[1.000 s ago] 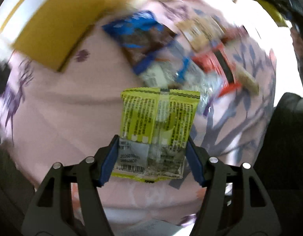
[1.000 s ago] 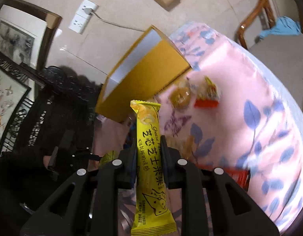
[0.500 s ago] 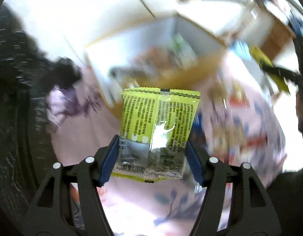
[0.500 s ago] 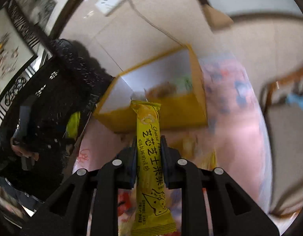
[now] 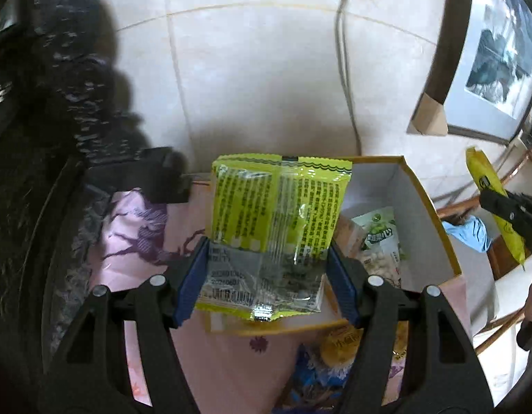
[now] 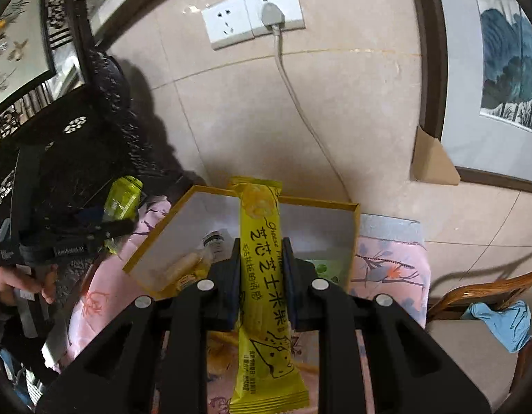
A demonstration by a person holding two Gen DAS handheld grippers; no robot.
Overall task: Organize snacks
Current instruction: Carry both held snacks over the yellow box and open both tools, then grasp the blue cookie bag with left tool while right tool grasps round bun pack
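My left gripper [image 5: 267,272] is shut on a lime-green snack packet [image 5: 276,214], held upright by its lower half above the near wall of a yellow cardboard box [image 5: 434,220]. Inside the box lie a green-and-white pouch [image 5: 379,234] and other snacks. My right gripper [image 6: 261,276] is shut on a long yellow cheese corn stick [image 6: 262,262], which points over the same yellow box [image 6: 152,241]. The corn stick [image 5: 493,203] and the right gripper also show at the right edge of the left wrist view. The left gripper with its green packet [image 6: 122,200] appears at the left of the right wrist view.
The box stands on a pink flowered tablecloth [image 5: 141,241] against a tiled wall with a socket and cable [image 6: 276,20]. Loose snacks [image 5: 334,352] lie in front of the box. A dark carved cabinet [image 6: 76,145] is to the left, a wooden chair with blue cloth [image 6: 500,317] to the right.
Both grippers rose and swung from the snack pile toward the yellow box, each keeping its packet. The box interior now faces both cameras and the blur has cleared.
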